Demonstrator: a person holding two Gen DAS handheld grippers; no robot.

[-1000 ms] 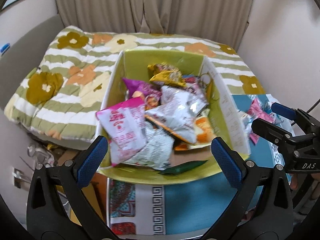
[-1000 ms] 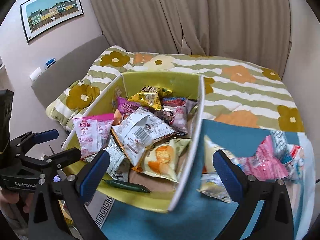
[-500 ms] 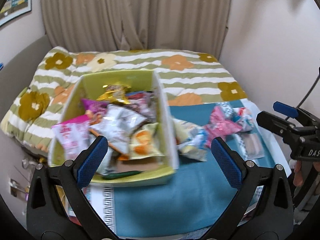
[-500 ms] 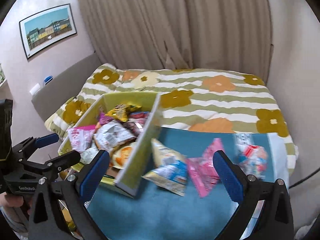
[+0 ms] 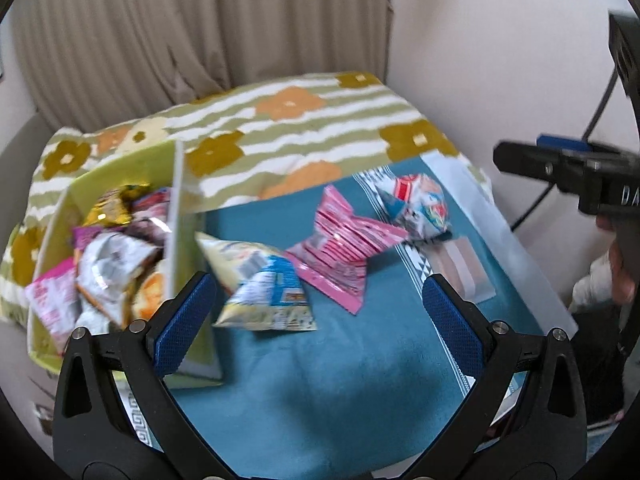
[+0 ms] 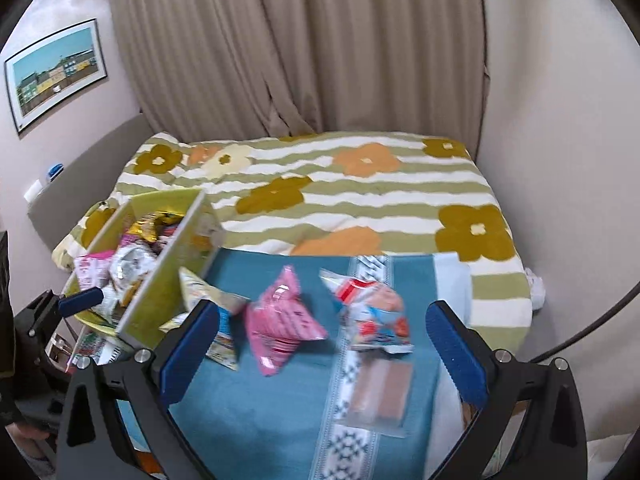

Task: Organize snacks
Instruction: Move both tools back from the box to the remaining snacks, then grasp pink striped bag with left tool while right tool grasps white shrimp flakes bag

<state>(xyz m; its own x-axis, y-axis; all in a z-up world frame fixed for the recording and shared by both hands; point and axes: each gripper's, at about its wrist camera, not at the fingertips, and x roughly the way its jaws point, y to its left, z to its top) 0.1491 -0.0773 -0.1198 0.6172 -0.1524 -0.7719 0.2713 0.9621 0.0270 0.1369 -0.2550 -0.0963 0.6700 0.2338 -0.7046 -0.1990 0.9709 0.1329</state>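
A yellow-green box (image 5: 190, 216) (image 6: 168, 276) full of snack bags stands at the left of a teal cloth (image 5: 340, 380) (image 6: 272, 408). On the cloth lie a yellow-and-blue bag (image 5: 260, 280) (image 6: 216, 320), a pink bag (image 5: 344, 248) (image 6: 280, 324), a white-red-blue bag (image 5: 416, 200) (image 6: 372, 316) and a clear flat packet (image 5: 460, 268) (image 6: 380, 392). My left gripper (image 5: 320, 316) is open and empty above the cloth, near the yellow-and-blue bag. My right gripper (image 6: 324, 352) is open and empty above the pink and white-red-blue bags.
A bed with a green-striped flowered blanket (image 6: 360, 184) lies behind the cloth. Curtains (image 6: 300, 48) hang at the back. A wall and a black cable (image 5: 600, 112) are on the right. A framed picture (image 6: 52, 72) hangs at the left.
Both views have swung right, from over the box to over the loose bags on the teal cloth. Both grippers stay open and empty.
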